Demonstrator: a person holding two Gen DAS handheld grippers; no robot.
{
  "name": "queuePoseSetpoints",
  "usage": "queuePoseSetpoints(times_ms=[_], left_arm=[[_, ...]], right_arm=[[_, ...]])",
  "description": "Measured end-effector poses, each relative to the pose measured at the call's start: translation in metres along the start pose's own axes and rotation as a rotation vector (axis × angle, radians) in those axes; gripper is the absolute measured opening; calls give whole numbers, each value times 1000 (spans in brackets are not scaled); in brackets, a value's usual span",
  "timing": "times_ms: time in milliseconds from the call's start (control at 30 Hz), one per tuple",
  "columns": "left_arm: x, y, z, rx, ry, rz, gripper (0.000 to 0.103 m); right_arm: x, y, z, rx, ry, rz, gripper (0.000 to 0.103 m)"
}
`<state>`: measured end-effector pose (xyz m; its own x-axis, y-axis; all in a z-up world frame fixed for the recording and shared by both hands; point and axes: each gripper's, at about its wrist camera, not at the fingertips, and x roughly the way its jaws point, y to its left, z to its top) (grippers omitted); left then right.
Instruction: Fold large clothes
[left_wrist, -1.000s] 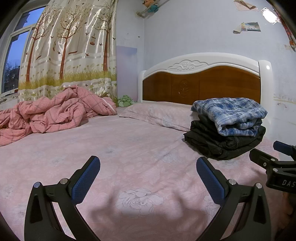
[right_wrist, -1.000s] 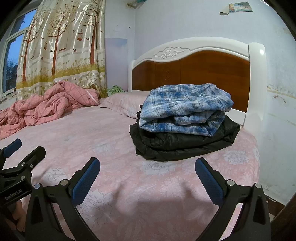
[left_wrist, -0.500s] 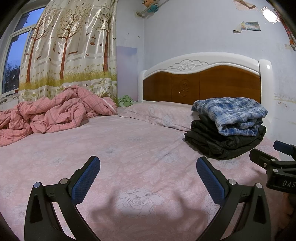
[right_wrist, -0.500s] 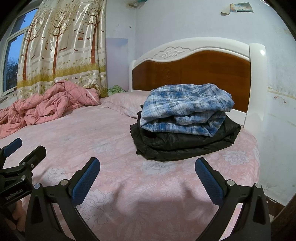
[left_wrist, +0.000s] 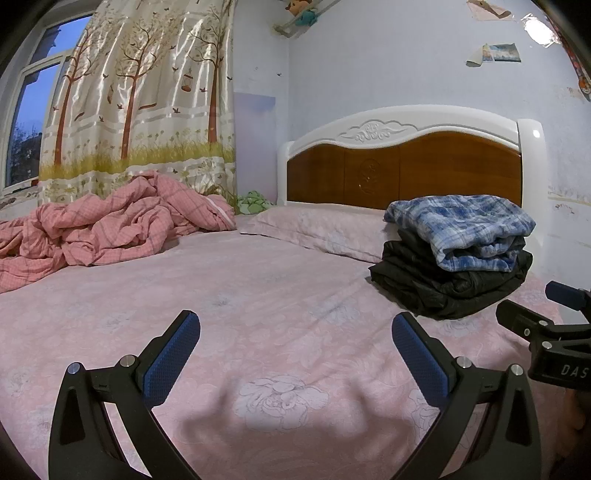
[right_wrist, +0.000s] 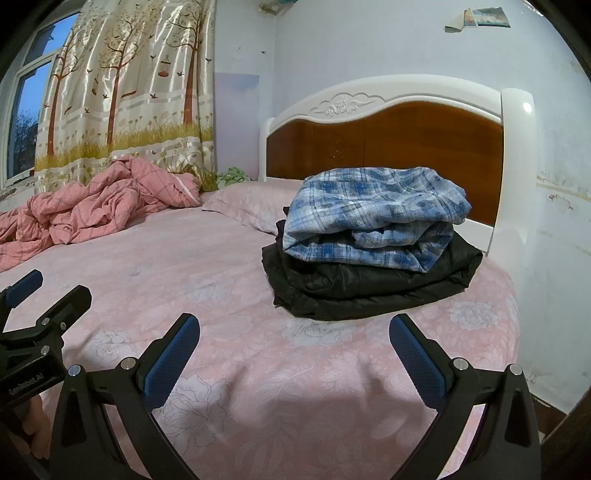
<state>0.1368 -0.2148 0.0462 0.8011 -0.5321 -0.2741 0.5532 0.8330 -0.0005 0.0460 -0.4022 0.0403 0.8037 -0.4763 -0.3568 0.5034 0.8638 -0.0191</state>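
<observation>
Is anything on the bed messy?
Yes. The pink quilt lies crumpled in a heap by the curtain, not spread flat. The blue plaid shirt and black jacket sit folded in a stack.

Both fisheye views are evenly but rather dimly lit, with a cool bluish cast over the pale wall (left_wrist: 388, 66). At 9 o'clock the window (left_wrist: 26, 122) shows deep blue dusk sky, so most light is indoor: a bright ceiling lamp (left_wrist: 539, 27) flares white at 1 o'clock in the left wrist view. The glossy tree-printed satin curtain (left_wrist: 140, 92) carries streaky highlights, and the white bedpost (right_wrist: 517, 147) holds a small glare spot. Soft, broad shadows lie on the pink floral bedsheet (left_wrist: 280, 302) at 6 o'clock. Focus is sharp centrally; straight lines bow near the rims, and the corners vignette to black.
</observation>
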Motion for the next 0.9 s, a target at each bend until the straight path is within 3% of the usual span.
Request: queuePoseSetpoints(times_ms=[900], left_arm=[[-5,-5,-1,40,-23,17,103]], right_arm=[[-1,0,0,-1,2,0,103]])
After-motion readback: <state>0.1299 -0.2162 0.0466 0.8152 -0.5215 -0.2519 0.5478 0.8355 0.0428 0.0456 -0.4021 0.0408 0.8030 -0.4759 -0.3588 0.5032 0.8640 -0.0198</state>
